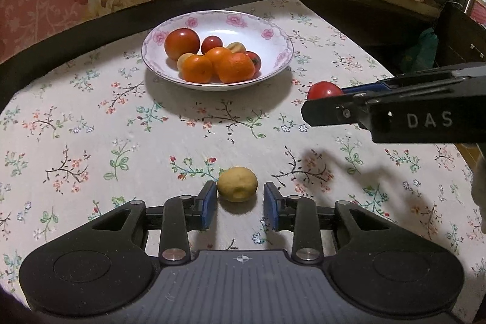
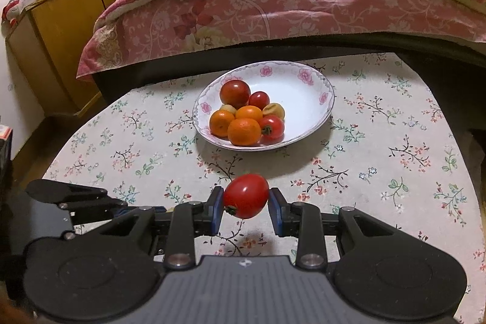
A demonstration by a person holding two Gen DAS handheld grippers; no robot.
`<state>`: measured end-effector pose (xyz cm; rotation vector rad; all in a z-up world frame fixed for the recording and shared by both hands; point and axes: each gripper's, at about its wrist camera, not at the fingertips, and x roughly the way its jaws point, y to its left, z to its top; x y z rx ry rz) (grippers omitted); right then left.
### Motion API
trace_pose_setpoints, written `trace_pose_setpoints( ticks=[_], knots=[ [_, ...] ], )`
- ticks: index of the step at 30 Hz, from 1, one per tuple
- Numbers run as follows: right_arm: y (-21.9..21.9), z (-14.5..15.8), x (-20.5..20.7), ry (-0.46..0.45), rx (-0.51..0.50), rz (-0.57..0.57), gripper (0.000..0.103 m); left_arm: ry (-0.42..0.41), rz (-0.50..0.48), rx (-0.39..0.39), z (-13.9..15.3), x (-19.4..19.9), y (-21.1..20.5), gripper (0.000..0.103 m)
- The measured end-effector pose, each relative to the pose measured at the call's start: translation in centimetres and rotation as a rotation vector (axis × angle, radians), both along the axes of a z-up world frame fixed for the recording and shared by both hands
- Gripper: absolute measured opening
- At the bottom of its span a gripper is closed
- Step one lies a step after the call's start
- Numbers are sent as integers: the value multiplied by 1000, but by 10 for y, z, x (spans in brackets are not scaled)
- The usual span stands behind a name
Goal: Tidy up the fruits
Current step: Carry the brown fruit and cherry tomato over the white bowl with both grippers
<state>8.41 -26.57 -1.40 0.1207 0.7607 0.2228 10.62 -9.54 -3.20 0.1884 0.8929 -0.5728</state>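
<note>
The left tool (image 1: 240,204) stands over the table (image 1: 91,141) with its blue pads either side of a small yellow fruit (image 1: 237,183). The jaws are slightly apart: the left pad is at the fruit's skin, the right pad shows a clear gap, so nothing is gripped yet and the fruit rests on the cloth. It lies dead ahead between the fingertips, a little toward the left pad, its long axis running across the jaws. A straight closing should take it, judging from that line-up, though the off-centre seat may nudge it sideways first.

The right tool (image 2: 245,202) is clamped on a red tomato (image 2: 246,196), lifted clear of the table with its shadow on the cloth below. The tomato sits tilted, stem end down toward the left pad.

Beyond both, straight ahead and well apart, is the bowl (image 1: 273,35), already holding tomatoes, oranges and pale fruits heaped on its left half; the right half is bare. The right tool, already loaded, looks readier to deliver.
</note>
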Motion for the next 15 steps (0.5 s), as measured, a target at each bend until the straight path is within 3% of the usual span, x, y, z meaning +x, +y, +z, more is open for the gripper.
trace_pose_setpoints(
  ticks=[15],
  knots=[
    [-1, -3, 2, 8, 0, 0, 30, -34, -4, 17, -5, 1, -3, 37]
  ],
)
